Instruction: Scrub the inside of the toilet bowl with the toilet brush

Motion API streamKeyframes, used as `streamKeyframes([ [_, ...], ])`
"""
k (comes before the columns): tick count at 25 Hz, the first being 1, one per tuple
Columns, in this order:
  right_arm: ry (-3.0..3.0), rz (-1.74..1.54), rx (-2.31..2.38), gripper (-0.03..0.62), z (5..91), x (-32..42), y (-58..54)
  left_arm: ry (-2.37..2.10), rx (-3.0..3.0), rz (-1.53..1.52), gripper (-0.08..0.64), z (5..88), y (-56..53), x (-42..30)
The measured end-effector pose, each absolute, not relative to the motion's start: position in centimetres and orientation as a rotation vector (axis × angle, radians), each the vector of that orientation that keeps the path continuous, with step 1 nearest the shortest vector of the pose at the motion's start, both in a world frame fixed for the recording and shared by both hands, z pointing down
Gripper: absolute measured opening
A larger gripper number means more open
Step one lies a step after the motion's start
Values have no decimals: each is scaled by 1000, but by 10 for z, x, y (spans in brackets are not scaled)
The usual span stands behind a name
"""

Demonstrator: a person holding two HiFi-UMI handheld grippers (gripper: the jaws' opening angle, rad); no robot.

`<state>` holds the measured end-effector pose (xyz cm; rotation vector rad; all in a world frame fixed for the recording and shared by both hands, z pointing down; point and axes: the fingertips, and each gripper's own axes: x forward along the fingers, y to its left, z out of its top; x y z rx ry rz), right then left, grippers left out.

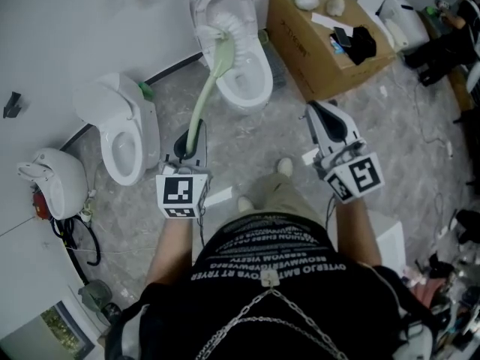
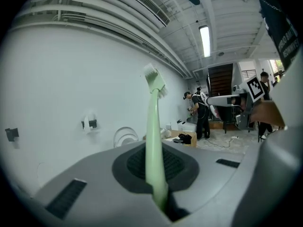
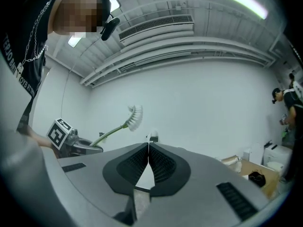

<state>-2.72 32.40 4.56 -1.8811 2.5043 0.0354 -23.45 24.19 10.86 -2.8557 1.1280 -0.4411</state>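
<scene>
One brush (image 1: 204,96) was clamped in the left gripper (image 1: 191,145), head over the toilet (image 1: 264,81). The right gripper (image 1: 316,111) was closed, empty.

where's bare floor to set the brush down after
Widest bare floor: right of the right tongs, in front of the cardboard box. A narrower strip lies between the left toilet and the middle toilet. The box top is crowded.

Glossy toilet bowl (image 1: 262,72), plastic brush (image 1: 204,96)

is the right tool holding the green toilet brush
No, the right tool is shut on nothing; the pale green toilet brush sits in the left tool.
</scene>
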Motion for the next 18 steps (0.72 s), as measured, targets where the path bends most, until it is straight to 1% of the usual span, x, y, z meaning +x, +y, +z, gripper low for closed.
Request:
streamKeyframes([
  [8,2563,36,-1803,9,44,29,270,1215,-2841,-419,2,98,201,-184],
  [18,2639,38,-1676,9,39,75,215,1261,-2822,-382,2,85,163,-128],
])
